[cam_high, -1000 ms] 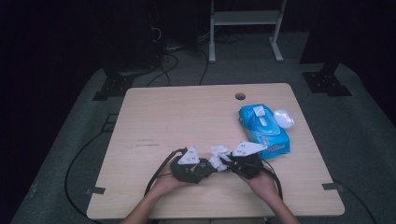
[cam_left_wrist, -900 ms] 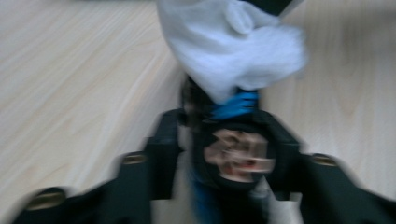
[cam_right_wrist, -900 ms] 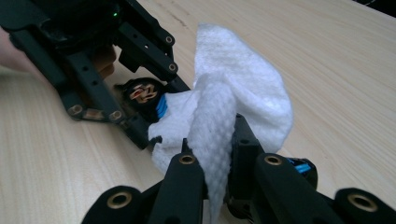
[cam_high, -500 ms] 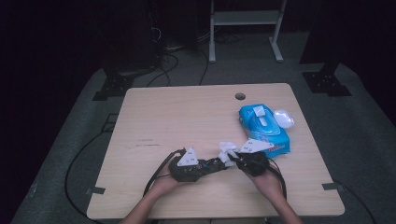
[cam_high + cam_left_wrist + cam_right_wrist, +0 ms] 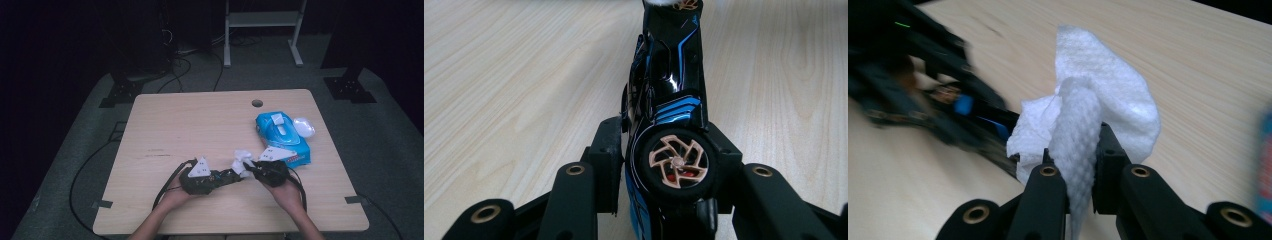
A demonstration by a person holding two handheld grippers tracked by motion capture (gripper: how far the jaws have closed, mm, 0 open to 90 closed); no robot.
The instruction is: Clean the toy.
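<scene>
1. Toy car [image 5: 669, 125]: black with blue stripes and a tan-spoked wheel, clamped between the fingers of the left gripper [image 5: 202, 180] and lying low over the near middle of the worktop [image 5: 200, 125], nose toward the right gripper. These fingers have just been closing, with the car between them; they now press on its sides.
2. White wipe [image 5: 1098, 110]: crumpled, pinched by the closed fingers of the right gripper [image 5: 270, 171]; in the high view it sits at the car's far end, between the two grippers. Whether it touches the car cannot be told from the blurred right gripper view.
3. Blue wipe pack [image 5: 280, 137]: lies flat on the worktop's right side, just beyond the right gripper.
4. White lid-like piece [image 5: 303, 126]: rests beside the pack, toward the right edge.
5. Round hole [image 5: 257, 103]: in the worktop near its far edge.
</scene>
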